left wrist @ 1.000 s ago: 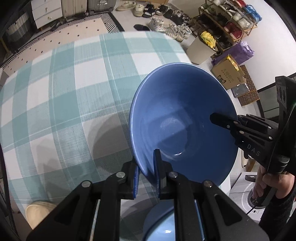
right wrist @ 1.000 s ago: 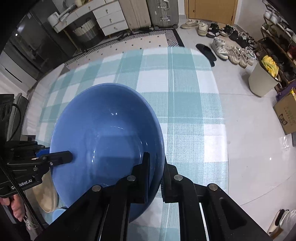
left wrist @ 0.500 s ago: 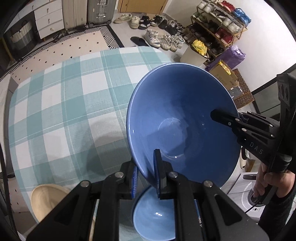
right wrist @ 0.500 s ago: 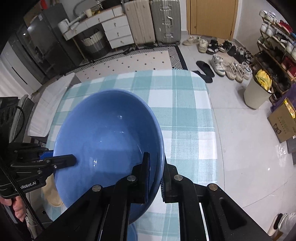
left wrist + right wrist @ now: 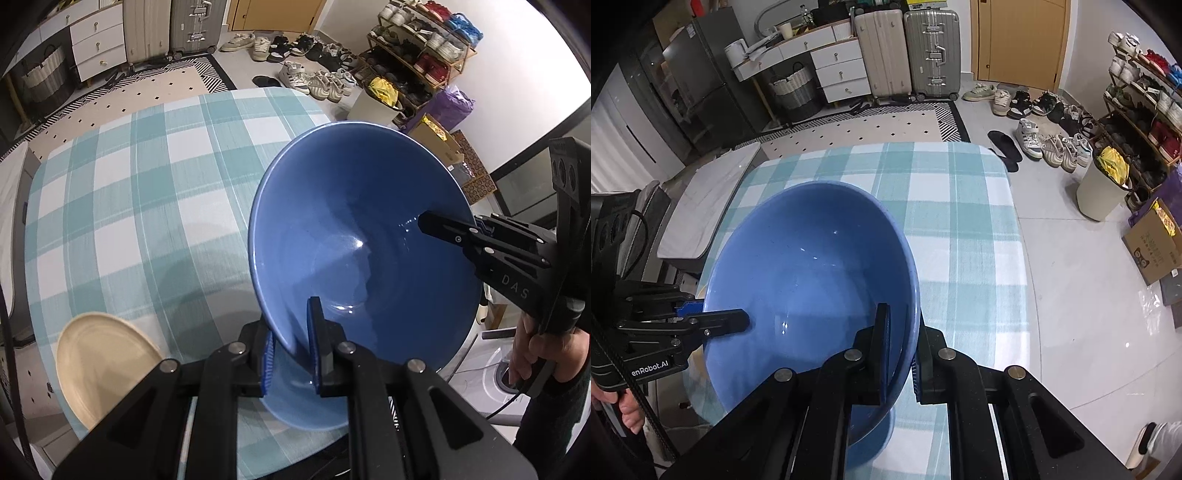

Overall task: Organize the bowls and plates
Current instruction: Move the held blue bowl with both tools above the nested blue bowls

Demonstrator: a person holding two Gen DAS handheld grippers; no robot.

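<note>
A large blue bowl hangs in the air above the checked table, held by both grippers on opposite sides of its rim. My left gripper is shut on the near rim in its own view; it shows at the left in the right wrist view. My right gripper is shut on the opposite rim; it shows at the right in the left wrist view. A second, paler blue bowl sits on the table under the held one. A cream plate lies at the table's near left corner.
The table carries a teal and white checked cloth. Around it on the floor are a white bin, a cardboard box, rows of shoes, a shoe rack, suitcases and white drawers.
Both grippers have lifted the large blue bowl higher above the table. The paler bowl beneath it and the cream plate have come further into view.
</note>
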